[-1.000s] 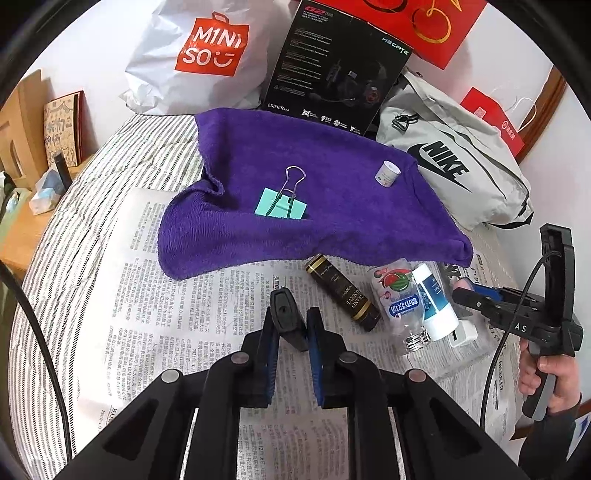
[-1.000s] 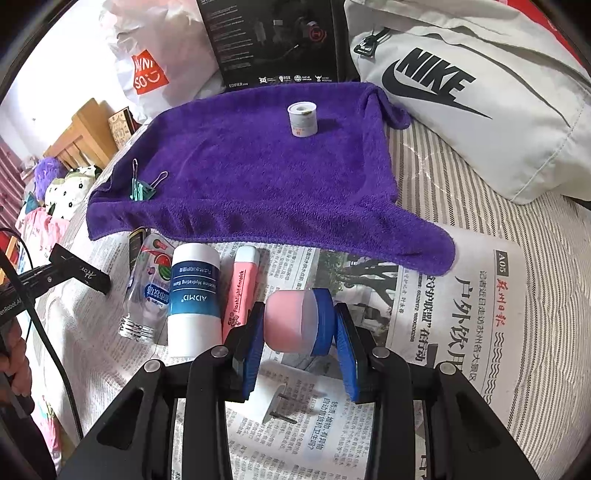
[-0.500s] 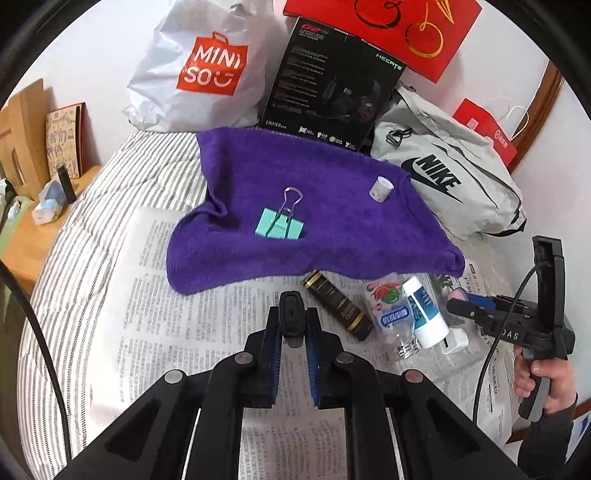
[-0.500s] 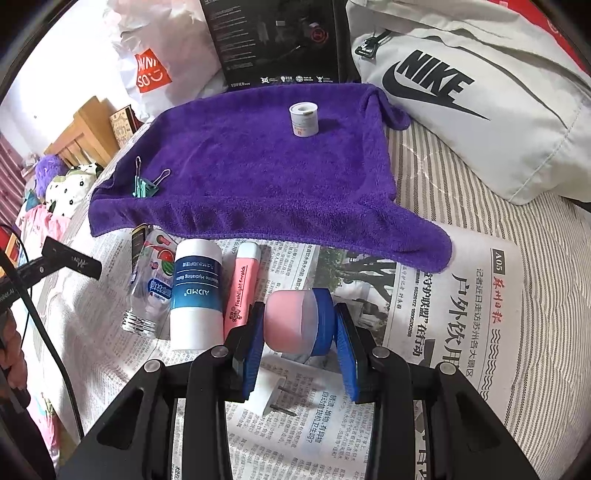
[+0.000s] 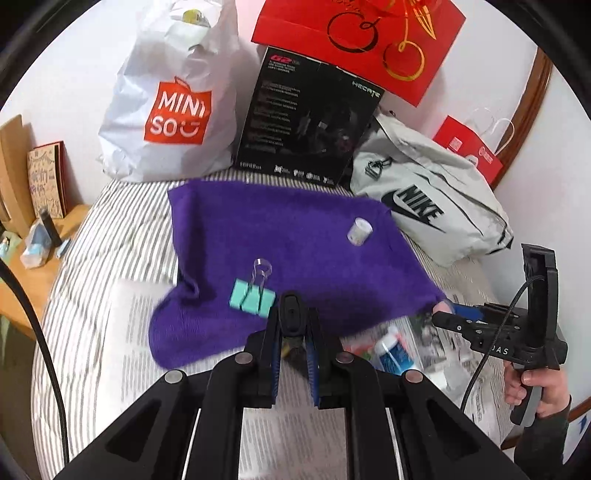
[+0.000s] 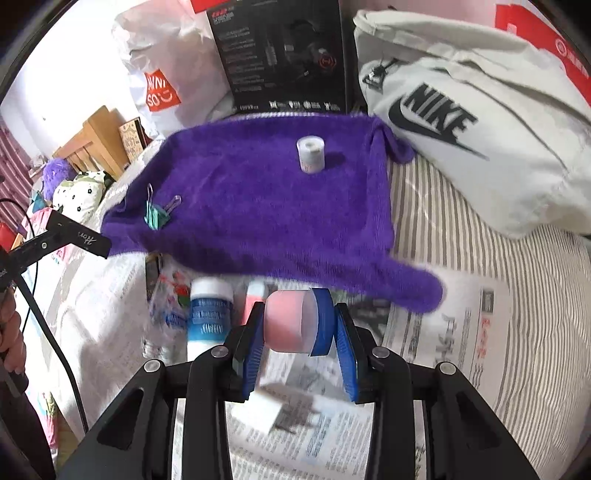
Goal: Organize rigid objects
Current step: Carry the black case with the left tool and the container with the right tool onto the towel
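Note:
My left gripper (image 5: 292,325) is shut on a small black oblong object (image 5: 291,314) and holds it above the near edge of the purple towel (image 5: 288,236). My right gripper (image 6: 297,325) is shut on a pink container with a blue cap (image 6: 295,321), lifted over the newspaper (image 6: 461,325). On the towel sit a teal binder clip (image 5: 252,297) and a small white roll (image 5: 358,230). A white and blue ADMD bottle (image 6: 209,314), a pink tube (image 6: 255,295), a clear bottle (image 6: 170,299) and a white plug (image 6: 266,410) lie on the newspaper.
A Miniso bag (image 5: 173,103), a black headset box (image 5: 306,118), a red bag (image 5: 362,33) and a grey Nike bag (image 5: 424,206) line the far side of the striped bed (image 5: 122,229). A wooden bedside table (image 5: 33,258) stands at the left.
Both grippers have risen and moved forward toward the towel with their loads. The left one now hangs over the towel's near edge, hiding the black and gold tube.

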`<state>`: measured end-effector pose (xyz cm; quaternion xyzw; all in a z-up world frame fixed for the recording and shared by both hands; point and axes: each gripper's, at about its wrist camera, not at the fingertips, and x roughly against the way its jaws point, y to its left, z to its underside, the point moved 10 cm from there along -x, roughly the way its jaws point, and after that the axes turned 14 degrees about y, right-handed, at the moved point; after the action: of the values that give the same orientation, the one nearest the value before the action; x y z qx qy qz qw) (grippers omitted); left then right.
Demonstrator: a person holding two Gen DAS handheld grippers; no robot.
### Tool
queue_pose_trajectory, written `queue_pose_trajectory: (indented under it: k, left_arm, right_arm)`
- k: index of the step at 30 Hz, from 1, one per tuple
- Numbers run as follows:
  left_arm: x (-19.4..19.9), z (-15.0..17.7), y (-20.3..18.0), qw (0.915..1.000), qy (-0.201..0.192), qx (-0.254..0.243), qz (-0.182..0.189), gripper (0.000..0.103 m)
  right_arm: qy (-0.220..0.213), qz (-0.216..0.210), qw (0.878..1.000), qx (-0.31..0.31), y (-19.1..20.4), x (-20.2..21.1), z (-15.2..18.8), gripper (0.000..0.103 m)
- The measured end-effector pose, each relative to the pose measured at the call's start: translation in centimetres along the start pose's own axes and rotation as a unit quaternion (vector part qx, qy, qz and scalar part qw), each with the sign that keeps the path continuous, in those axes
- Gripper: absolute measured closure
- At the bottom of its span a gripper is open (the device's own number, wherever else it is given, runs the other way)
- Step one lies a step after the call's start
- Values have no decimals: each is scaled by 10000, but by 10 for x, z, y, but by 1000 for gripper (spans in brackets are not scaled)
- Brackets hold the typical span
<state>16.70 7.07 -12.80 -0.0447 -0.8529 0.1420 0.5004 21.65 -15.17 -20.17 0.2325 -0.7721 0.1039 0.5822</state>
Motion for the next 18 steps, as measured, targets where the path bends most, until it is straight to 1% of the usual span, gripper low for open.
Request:
queue_pose_trajectory:
  k: [4,6,11,14,18]
  left_arm:
    - [-4,-22,4,10000,-33,18,82,91]
    - [-7,-34,8,10000,-36,15,78,91]
    - [-22,-62,24,9998,0,151,95,91]
    - [-37,-74,37,9996,96,235,92,91]
    - [-65,-81,58,9987,317,388,38,91]
  right_arm:
    - [-54,45,9999,75,0,1,-25,67]
    - [-56,-2,9999,114,1,-1,-37,67]
    - [53,65,9999,130,-4,-21,-68,67]
    - [151,129,9997,120,-9,-36,-81,67]
    - [303,314,9988,208,-14,-54,-89,67]
